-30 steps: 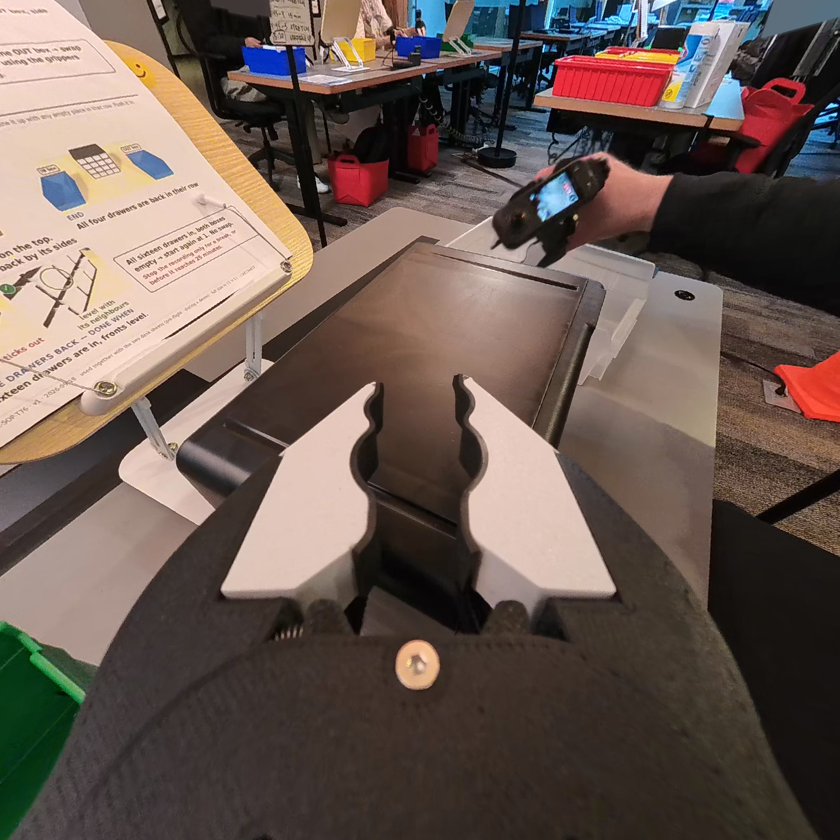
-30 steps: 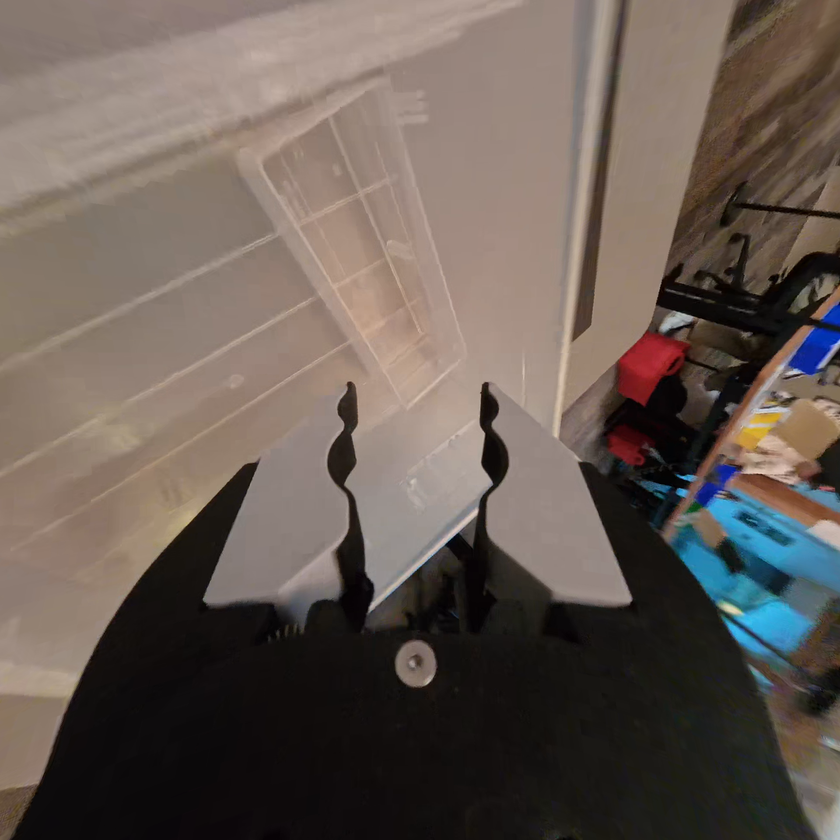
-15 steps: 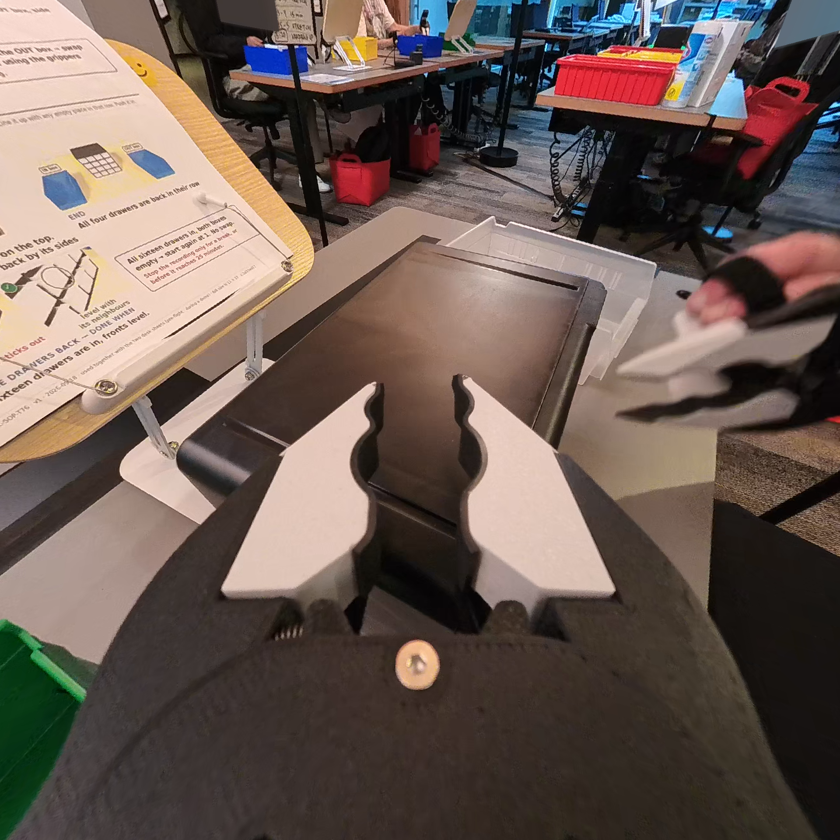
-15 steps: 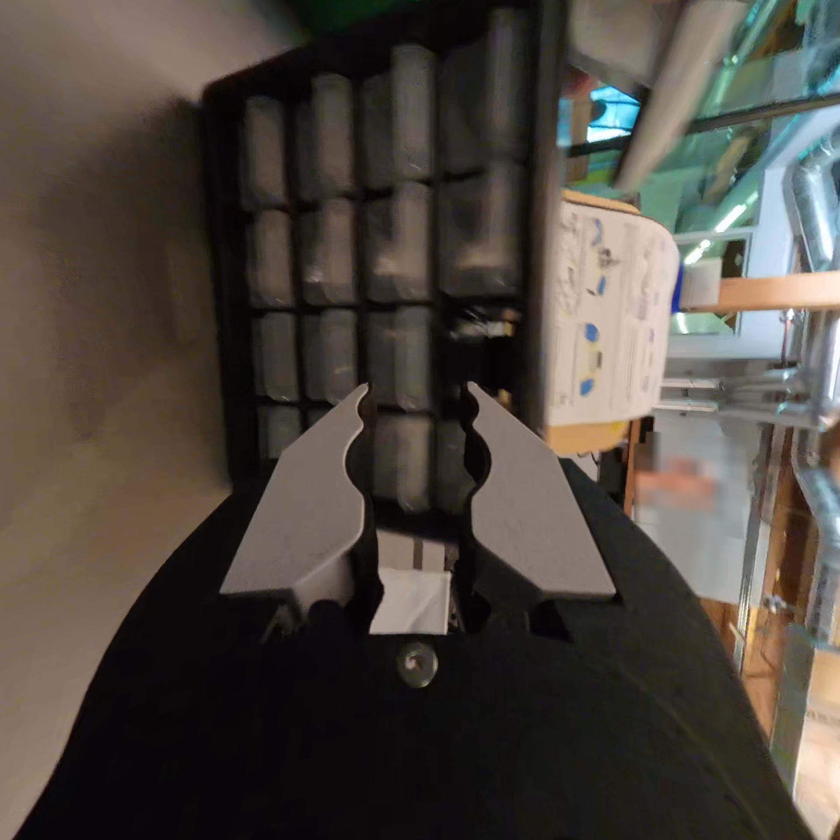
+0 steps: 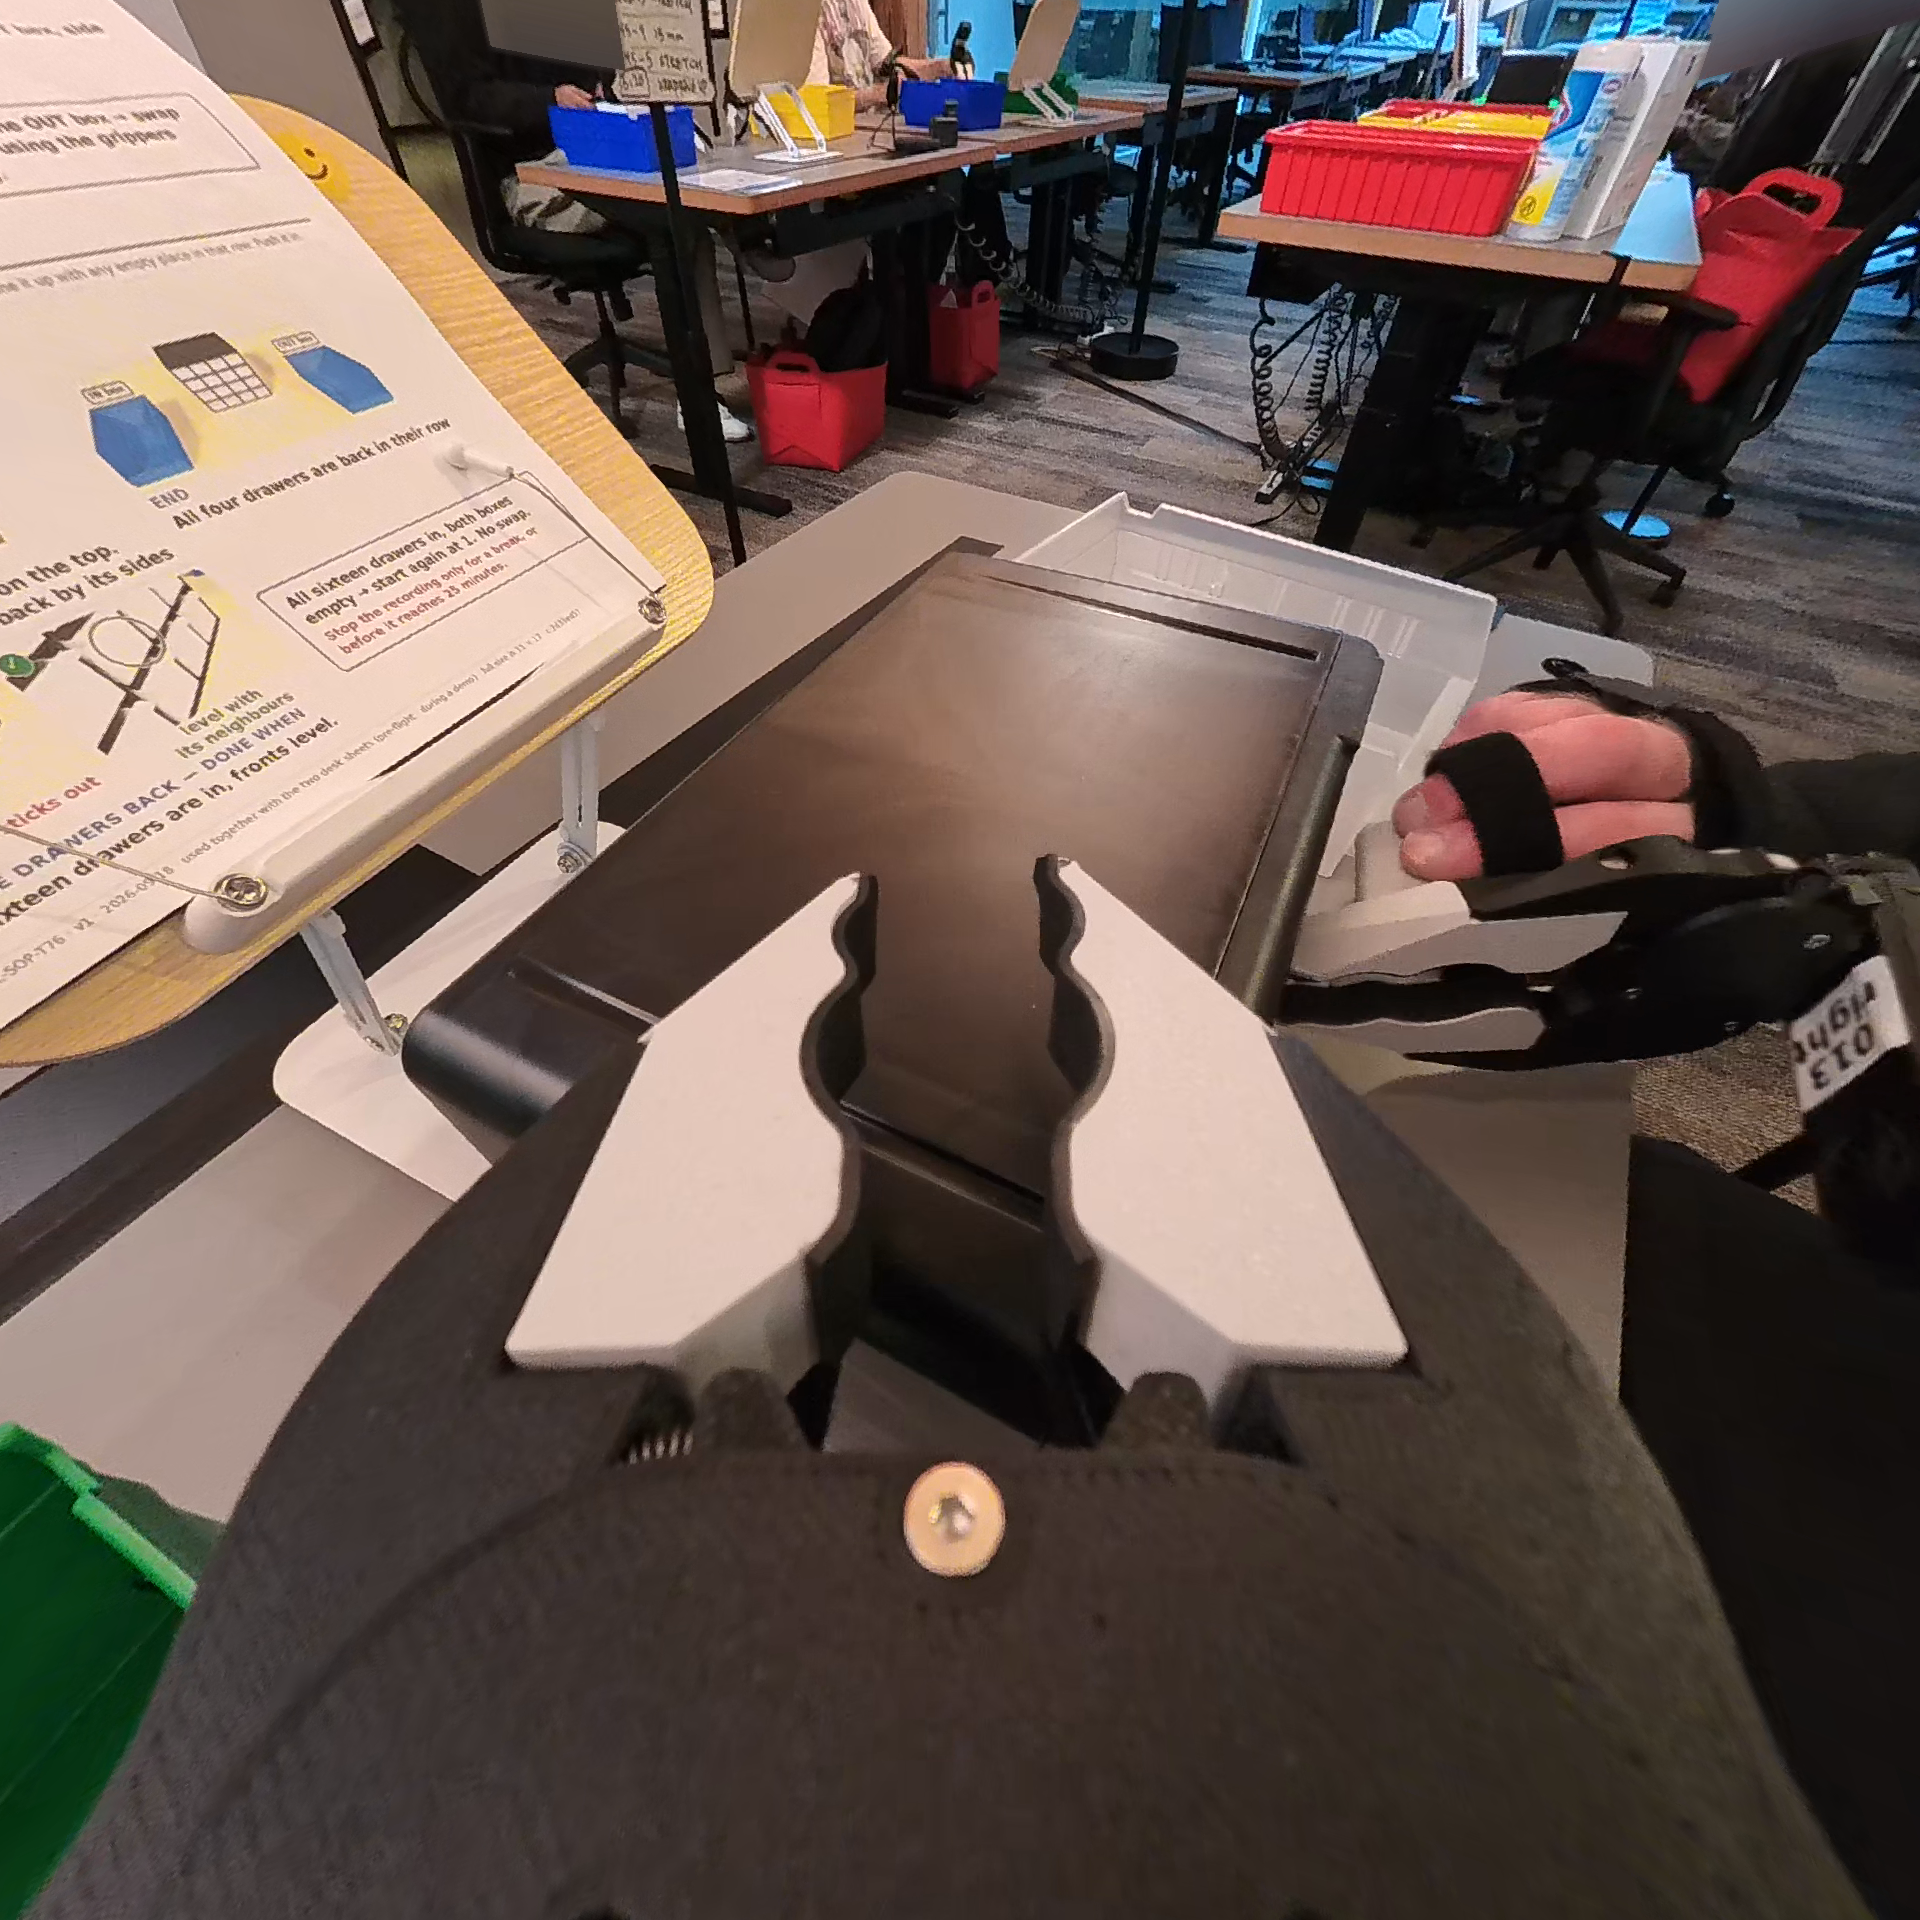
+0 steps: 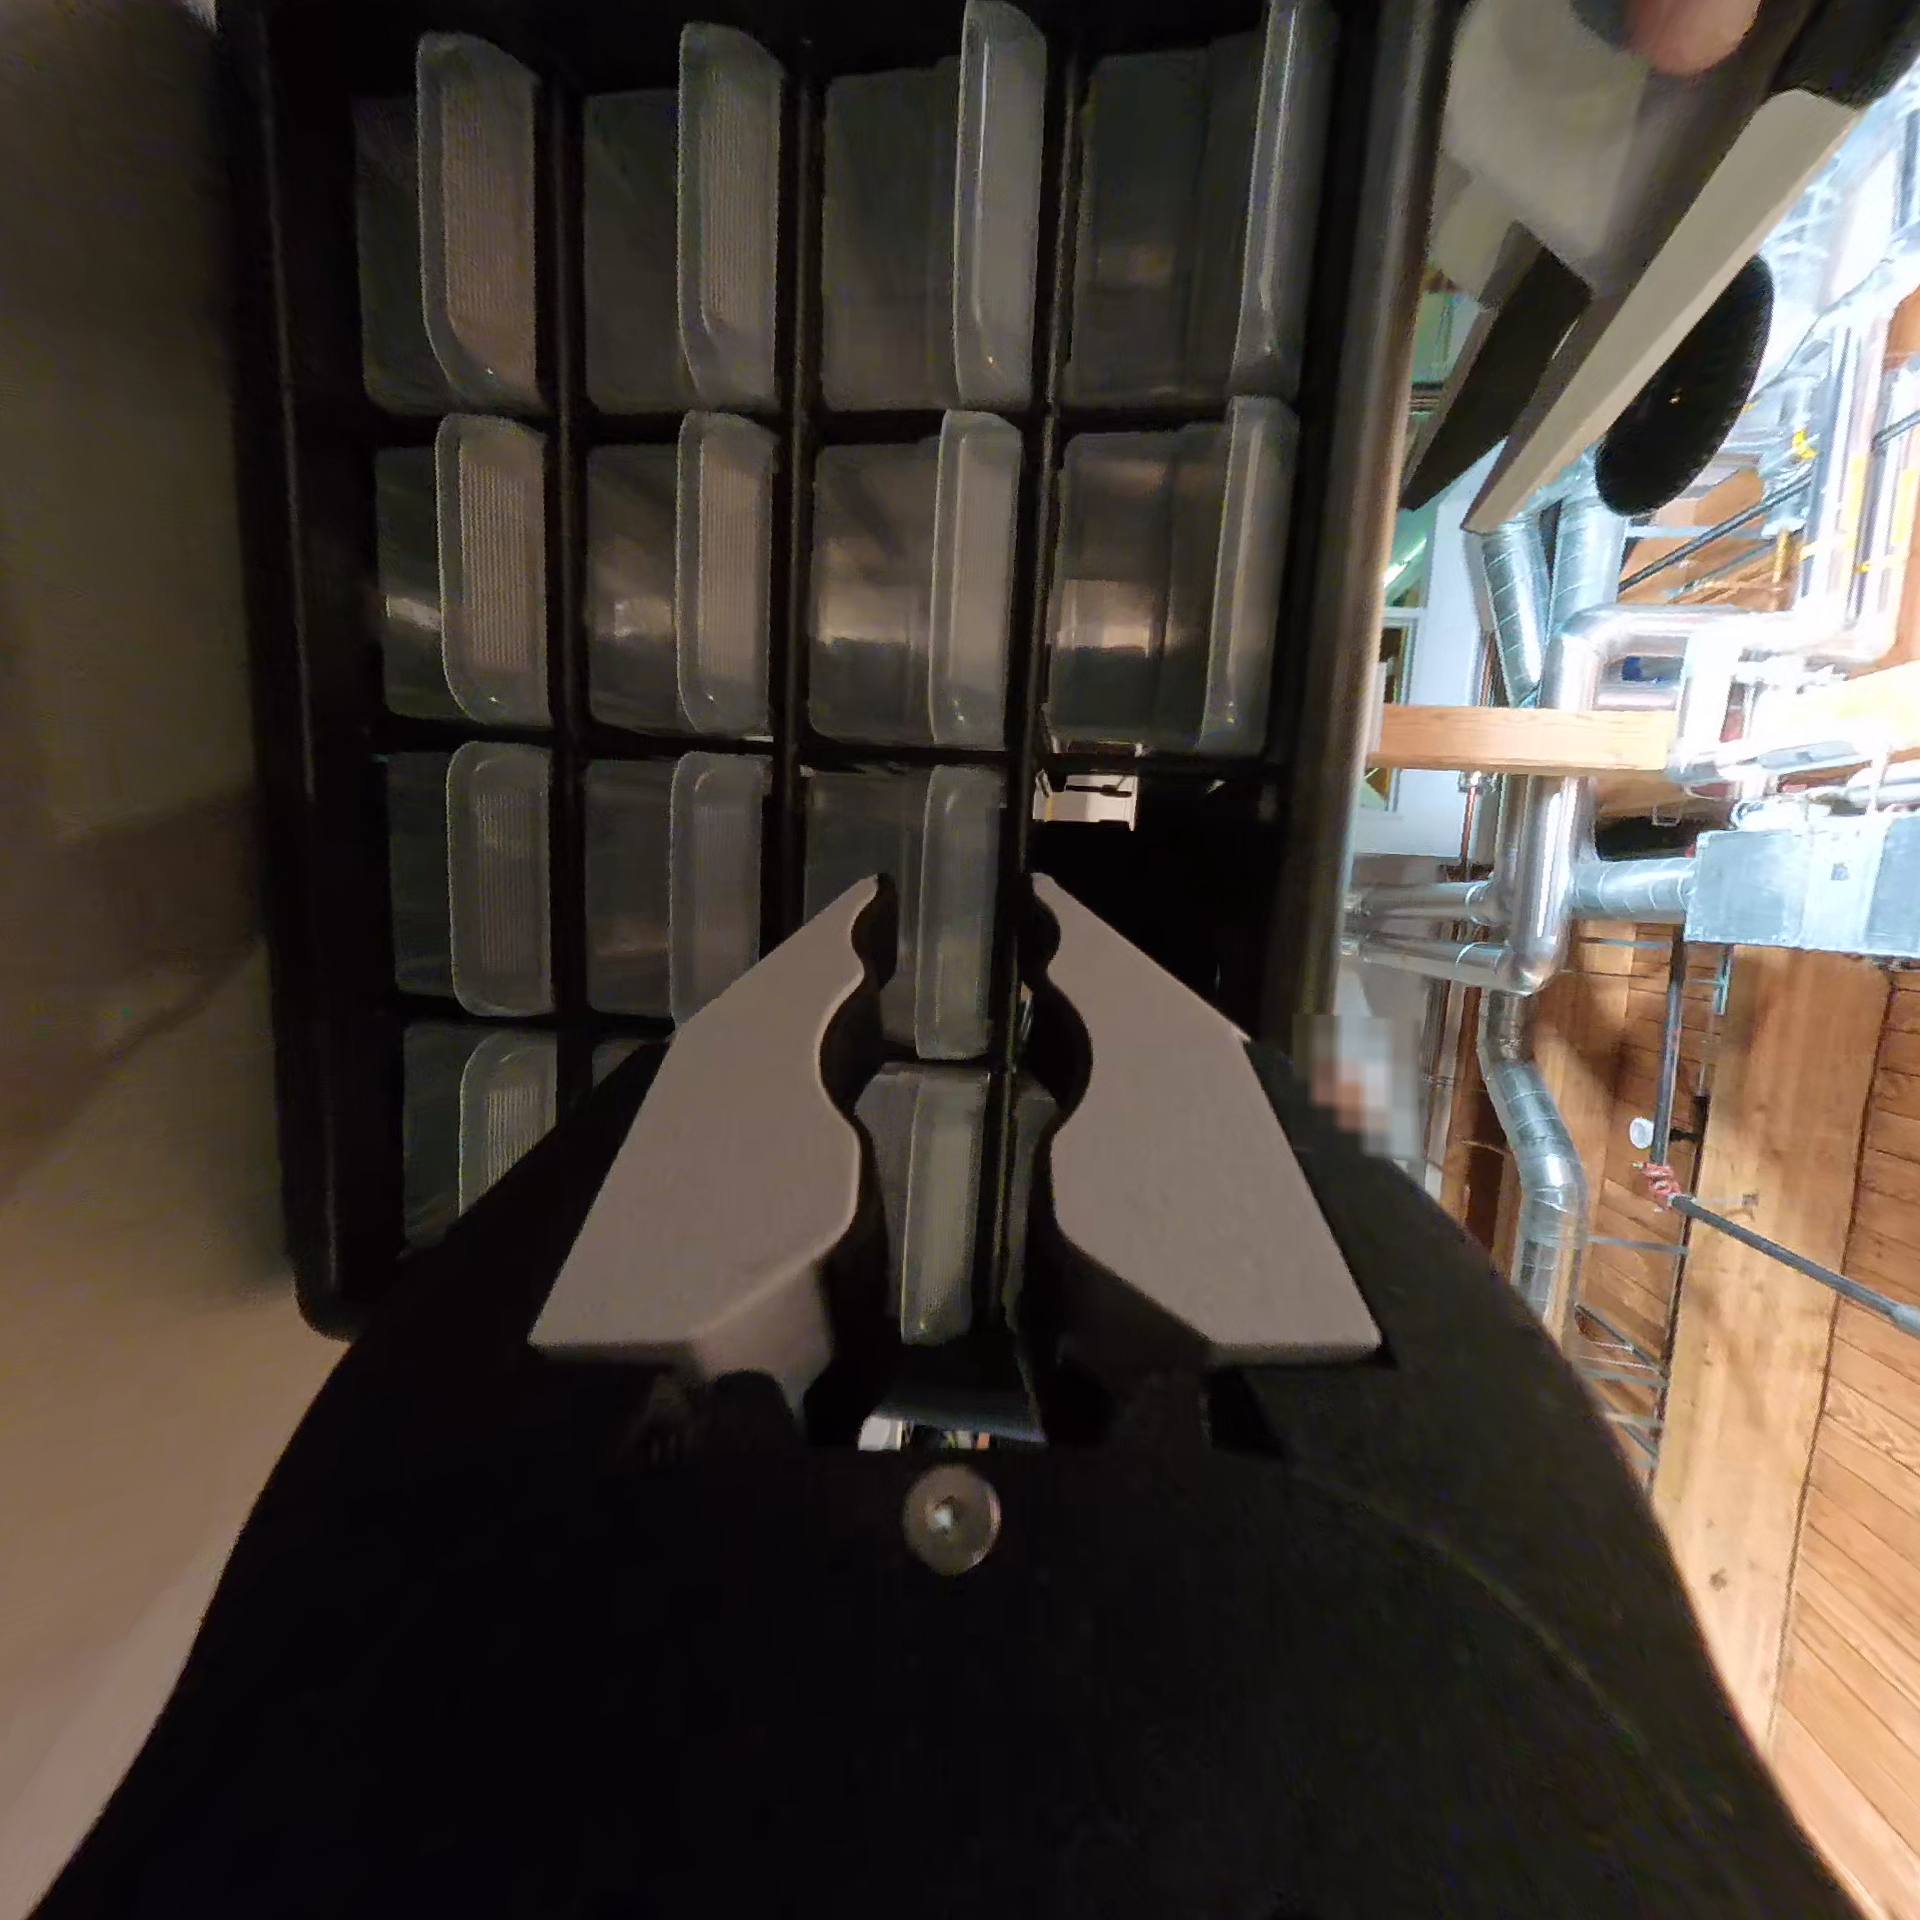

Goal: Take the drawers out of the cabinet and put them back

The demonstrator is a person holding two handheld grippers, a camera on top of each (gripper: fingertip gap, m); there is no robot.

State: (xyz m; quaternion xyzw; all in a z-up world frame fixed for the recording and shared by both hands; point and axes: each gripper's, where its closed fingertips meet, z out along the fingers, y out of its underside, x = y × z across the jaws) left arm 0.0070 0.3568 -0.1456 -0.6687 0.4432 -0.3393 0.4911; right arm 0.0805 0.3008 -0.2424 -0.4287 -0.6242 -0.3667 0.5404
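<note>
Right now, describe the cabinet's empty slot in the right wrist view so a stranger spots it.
Find the black cabinet with its grid of clear drawers. In the picture's right-hand column, third cell down, is the empty slot: a dark opening, while its neighbours show drawer fronts.

Open-plan lab: rows of desks bearing coloured bins.

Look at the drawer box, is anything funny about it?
Yes. One slot in the black cabinet is a dark hole with no clear drawer, along the edge nearest the left claw. Both claws are open and empty.
</note>
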